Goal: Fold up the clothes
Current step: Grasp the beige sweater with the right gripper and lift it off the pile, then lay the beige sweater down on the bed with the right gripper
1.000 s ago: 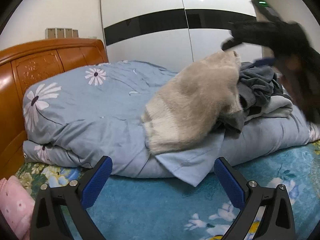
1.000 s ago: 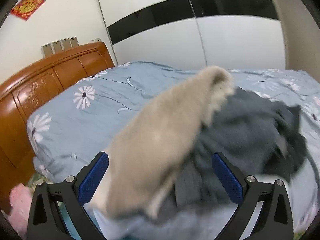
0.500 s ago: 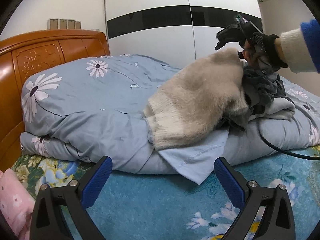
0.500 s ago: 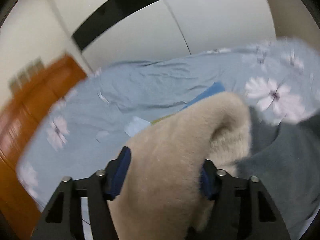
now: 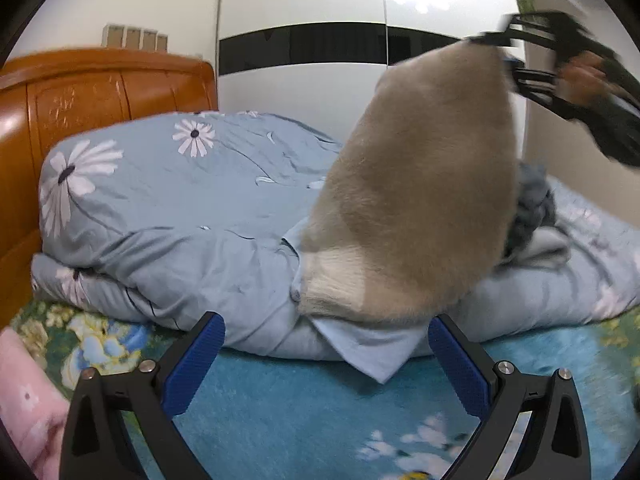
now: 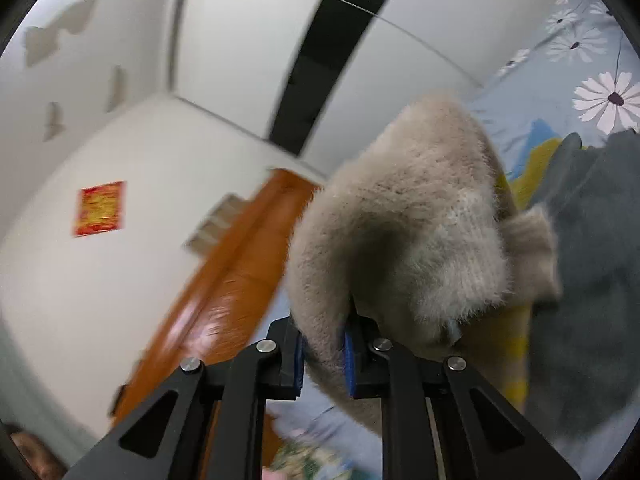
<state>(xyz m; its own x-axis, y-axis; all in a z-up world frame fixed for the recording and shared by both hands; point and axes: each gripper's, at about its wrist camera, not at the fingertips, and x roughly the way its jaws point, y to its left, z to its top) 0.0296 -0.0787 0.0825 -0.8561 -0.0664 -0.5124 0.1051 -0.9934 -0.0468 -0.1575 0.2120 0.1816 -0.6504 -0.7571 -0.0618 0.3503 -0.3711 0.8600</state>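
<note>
Beige sweater (image 5: 420,200) lifted by its top edge above the duvet (image 5: 180,216), lower hem resting on a blue shirt (image 5: 360,344). Motion-blurred at the top, so the grip there is hard to make out from the left view. Grey clothes (image 5: 532,204) mostly hidden behind the sweater. Right tool (image 6: 324,350) pinching a fold of the sweater (image 6: 400,240), pads pressed nearly together on the fabric. Left tool (image 5: 326,354) spread wide, holding nothing, low over the teal floral sheet (image 5: 304,408). Pink cloth (image 5: 24,408) cut off at the lower left. Behind: orange headboard (image 5: 100,92), white wardrobe (image 5: 304,8) with a black band, red paper (image 6: 100,208) on the wall.
</note>
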